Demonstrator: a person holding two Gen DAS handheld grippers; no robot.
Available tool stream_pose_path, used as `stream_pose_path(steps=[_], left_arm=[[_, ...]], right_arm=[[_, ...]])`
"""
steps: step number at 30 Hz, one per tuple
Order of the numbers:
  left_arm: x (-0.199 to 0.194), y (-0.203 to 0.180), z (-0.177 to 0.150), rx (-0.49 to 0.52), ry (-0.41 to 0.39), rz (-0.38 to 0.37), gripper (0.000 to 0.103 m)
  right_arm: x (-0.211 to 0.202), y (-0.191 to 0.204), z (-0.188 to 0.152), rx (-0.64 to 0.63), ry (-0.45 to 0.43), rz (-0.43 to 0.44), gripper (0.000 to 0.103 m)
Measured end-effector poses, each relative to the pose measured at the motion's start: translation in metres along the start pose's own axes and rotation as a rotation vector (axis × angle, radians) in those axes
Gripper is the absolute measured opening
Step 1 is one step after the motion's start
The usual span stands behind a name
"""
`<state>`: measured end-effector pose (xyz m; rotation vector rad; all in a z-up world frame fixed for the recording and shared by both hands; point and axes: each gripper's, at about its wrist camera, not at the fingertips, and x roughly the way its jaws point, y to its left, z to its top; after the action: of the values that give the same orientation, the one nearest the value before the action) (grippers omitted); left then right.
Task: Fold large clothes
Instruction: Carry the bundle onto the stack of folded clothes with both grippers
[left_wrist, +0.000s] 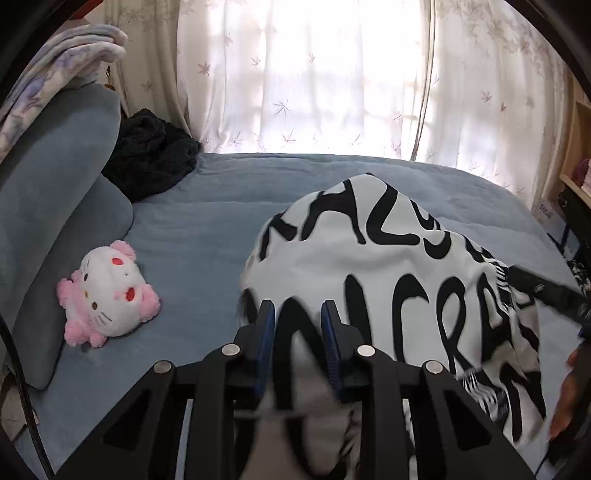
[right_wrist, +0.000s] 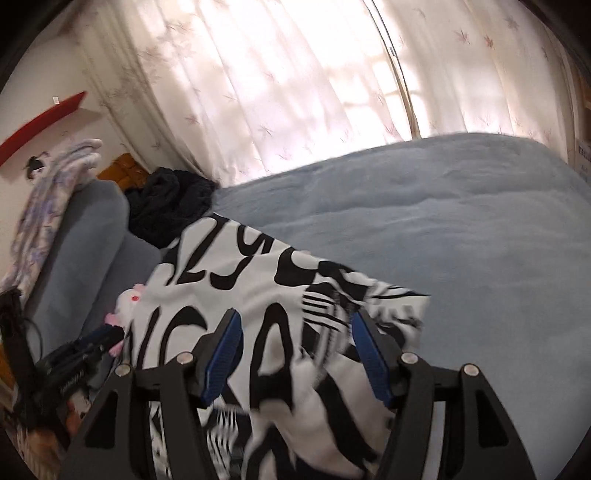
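Note:
A white garment with big black lettering (left_wrist: 388, 266) is lifted off the blue bed (left_wrist: 207, 236) and billows, blurred by motion. My left gripper (left_wrist: 297, 314) has its fingers partly apart with a fold of the garment running between them. The right gripper's black body shows at the right edge of the left wrist view (left_wrist: 546, 291). In the right wrist view the garment (right_wrist: 258, 295) hangs over the bed (right_wrist: 461, 240). My right gripper (right_wrist: 295, 328) is wide open, and the cloth lies loose between its blue pads (right_wrist: 225, 354).
A pink and white plush cat (left_wrist: 107, 293) lies on the bed by the blue pillows (left_wrist: 55, 192). A dark crumpled garment (left_wrist: 147, 155) sits at the bed's far left. A floral blanket (left_wrist: 48, 74) tops the pillows. Curtains (left_wrist: 314, 74) hang behind. A shelf (left_wrist: 576, 155) stands at the right.

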<state>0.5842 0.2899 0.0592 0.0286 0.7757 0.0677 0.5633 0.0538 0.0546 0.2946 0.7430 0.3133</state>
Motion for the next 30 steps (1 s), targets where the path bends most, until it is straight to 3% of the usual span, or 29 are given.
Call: stream_pose_path(steps=[3,9,22,30], left_arm=[[0.026,-0.011,0.004,0.043,0.019,0.087,0.024],[0.064,-0.014,0.004,0.067,0.069,0.148,0.024],[0.103,0.013,-0.013,-0.018,0.082,0.101,0.026],[0.110,0.013,-0.019,-0.022,0.057,0.103,0.026]], right_arm=[[0.036,0.010,-0.002,0.002,0.039,-0.050,0.063],[0.090,0.005,-0.006,0.006,0.148,-0.138,0.065],[0.125,0.010,-0.012,-0.064,0.139,-0.141,0.075],[0.125,0.007,-0.018,-0.070,0.113,-0.132,0.077]])
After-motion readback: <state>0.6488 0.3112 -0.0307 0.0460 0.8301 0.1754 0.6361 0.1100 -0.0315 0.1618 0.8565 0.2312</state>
